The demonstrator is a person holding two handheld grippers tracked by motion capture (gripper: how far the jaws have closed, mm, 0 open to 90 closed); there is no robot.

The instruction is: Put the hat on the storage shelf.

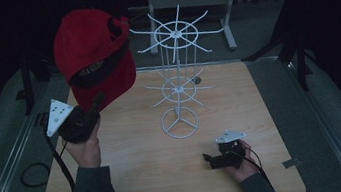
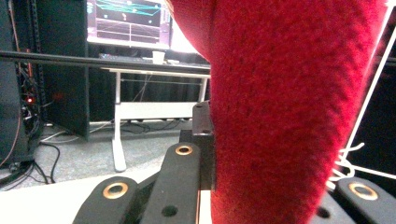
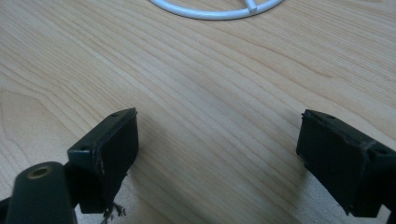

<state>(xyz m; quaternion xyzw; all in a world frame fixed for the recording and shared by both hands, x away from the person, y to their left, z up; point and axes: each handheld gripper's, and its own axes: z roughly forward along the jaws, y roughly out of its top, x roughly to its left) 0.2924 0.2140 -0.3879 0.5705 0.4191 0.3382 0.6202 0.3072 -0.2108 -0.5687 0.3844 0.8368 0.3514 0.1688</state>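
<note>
Nearest the person, the right gripper (image 1: pixel 214 159) lies low on the pale wooden counter (image 1: pixel 135 181), its black fingers (image 3: pixel 109 151) spread wide apart with nothing between them; bare wood grain shows in the gap, and it seems to have no part in the work for now. Just beyond it in the right gripper view curves the ring foot of the white wire hat stand (image 3: pixel 217 10).

Farther up, the left gripper (image 1: pixel 95 104) is raised off the counter, its fingers (image 2: pixel 187 172) clamped on the edge of the red knitted cap with a dark inner band (image 1: pixel 95 56); the red fabric (image 2: pixel 285 112) stands pinched between them. The cap hangs in the air to the left of the stand (image 1: pixel 178 90), close to the spokes of the top tier but not on any of them.

So the pick-up looks done, and the hanging is left: the cap must yet travel right and settle over a spoke before being let go.
</note>
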